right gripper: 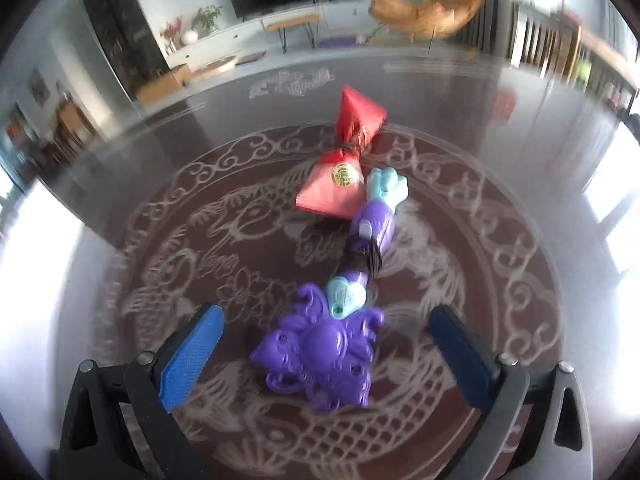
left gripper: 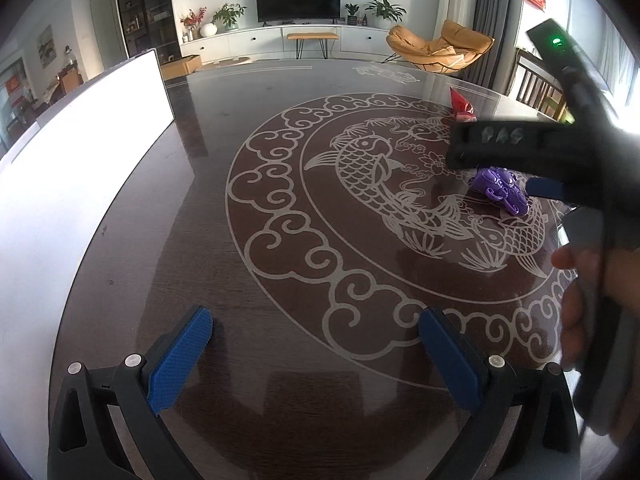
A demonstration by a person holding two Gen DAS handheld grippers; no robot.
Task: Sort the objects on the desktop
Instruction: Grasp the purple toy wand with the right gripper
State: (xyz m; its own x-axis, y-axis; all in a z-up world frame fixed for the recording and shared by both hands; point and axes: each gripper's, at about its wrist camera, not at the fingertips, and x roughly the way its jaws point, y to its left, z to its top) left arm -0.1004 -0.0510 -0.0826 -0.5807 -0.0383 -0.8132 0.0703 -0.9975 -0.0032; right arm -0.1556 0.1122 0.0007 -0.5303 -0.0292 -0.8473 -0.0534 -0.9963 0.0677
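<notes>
A white box [left gripper: 80, 152] stood at the left edge of the dark bench [left gripper: 208, 240], which bore a pale fish-and-cloud pattern. The left claw [left gripper: 316, 322] hovered over bare bench, its blue pads wide apart and holding nothing. Further right, the right claw [right gripper: 326, 322] was spread open around a purple toy [right gripper: 320, 352] lying on the bench, apparently not touching it in the blurred view. Beyond the toy lay a red pouch [right gripper: 340, 184], beside its pale blue end.
</notes>
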